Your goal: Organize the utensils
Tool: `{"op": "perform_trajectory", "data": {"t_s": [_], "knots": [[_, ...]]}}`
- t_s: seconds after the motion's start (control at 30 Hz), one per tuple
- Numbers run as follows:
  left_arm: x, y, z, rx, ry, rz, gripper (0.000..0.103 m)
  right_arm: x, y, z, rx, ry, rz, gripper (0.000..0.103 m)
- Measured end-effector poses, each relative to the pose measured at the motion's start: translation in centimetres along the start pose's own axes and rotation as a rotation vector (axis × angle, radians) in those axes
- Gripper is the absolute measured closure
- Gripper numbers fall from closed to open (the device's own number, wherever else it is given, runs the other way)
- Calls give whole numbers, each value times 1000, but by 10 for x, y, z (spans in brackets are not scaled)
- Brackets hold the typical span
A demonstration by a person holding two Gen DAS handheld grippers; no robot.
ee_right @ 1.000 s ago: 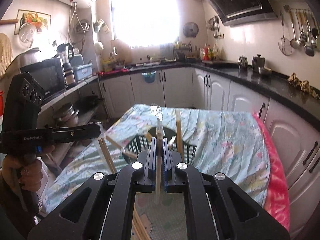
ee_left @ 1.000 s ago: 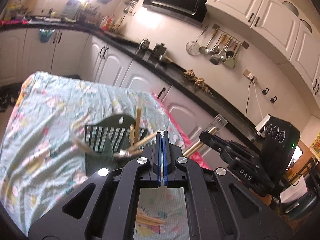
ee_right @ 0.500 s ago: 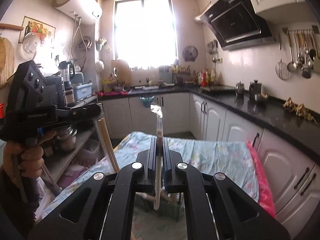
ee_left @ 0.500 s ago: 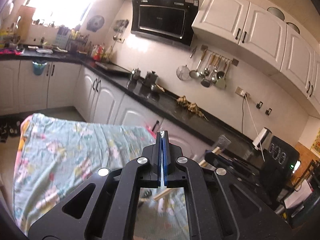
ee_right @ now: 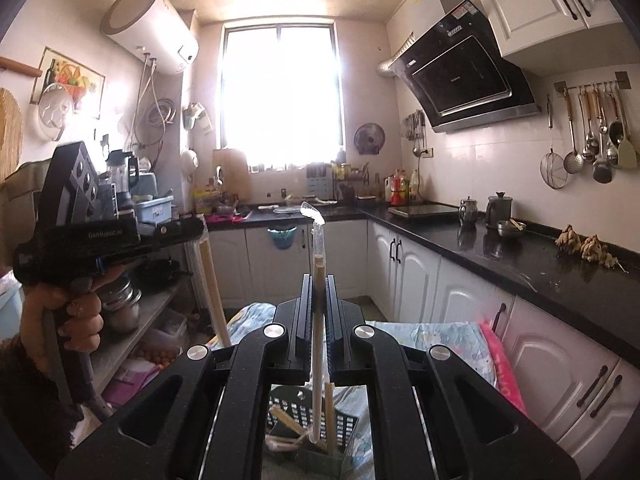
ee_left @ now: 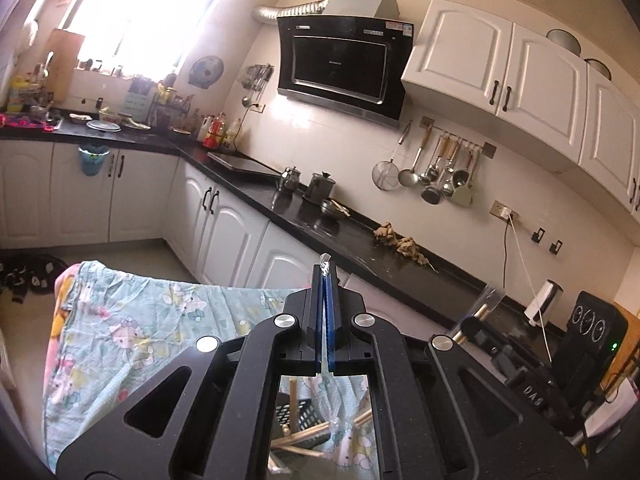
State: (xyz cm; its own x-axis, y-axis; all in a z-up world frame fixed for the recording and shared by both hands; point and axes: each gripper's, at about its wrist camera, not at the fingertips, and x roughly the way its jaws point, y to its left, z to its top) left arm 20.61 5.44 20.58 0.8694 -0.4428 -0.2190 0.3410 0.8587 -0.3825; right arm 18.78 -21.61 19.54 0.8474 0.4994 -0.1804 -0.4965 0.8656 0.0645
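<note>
Right claw [ee_right: 318,280]: pinching a wrapped chopstick pair [ee_right: 317,320], jaws pressed tight on the wooden sticks, clear wrapper tip sticking up above them and bent over at the top.
Left claw [ee_left: 325,276]: blue pads pressed together on something thin, with just a crinkly bit of clear wrapper poking out at the tip; from the right wrist view it's the second wrapped chopstick pair [ee_right: 214,292], hanging down slanted from that claw.
Left hand [ee_right: 66,316]: wrapped around the claw's handle, way over on the left side of the right wrist view.
Utensil basket [ee_right: 308,420]: dark slotted thing sitting on the table right below the right claw, with several more wooden chopsticks [ee_right: 286,426] leaning every which way inside it. The held pair's lower end reaches down toward the basket, can't tell if it touches.
Tablecloth [ee_left: 132,332]: light teal with cartoon prints, pink edge showing on the counter side.
Counter [ee_left: 320,224]: black top along the wall, kettle [ee_left: 320,188] and a small metal bowl on it.
Wall: ladles and a strainer [ee_left: 386,176] hanging on a rail, range hood [ee_left: 340,68] above.
</note>
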Motion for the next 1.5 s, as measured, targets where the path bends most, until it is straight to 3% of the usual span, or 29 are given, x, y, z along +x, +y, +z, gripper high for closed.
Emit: {"op": "perform_trajectory", "data": {"t_s": [0.23, 0.63, 1.5], "knots": [[15, 18, -14, -18, 21, 12, 103, 17, -8, -3, 2, -4, -18, 97], [38, 35, -44, -27, 80, 39, 103, 51, -19, -38, 17, 39, -46, 97], [53, 60, -93, -61, 179, 99, 103, 92, -12, -102, 39, 234, -68, 97]]}}
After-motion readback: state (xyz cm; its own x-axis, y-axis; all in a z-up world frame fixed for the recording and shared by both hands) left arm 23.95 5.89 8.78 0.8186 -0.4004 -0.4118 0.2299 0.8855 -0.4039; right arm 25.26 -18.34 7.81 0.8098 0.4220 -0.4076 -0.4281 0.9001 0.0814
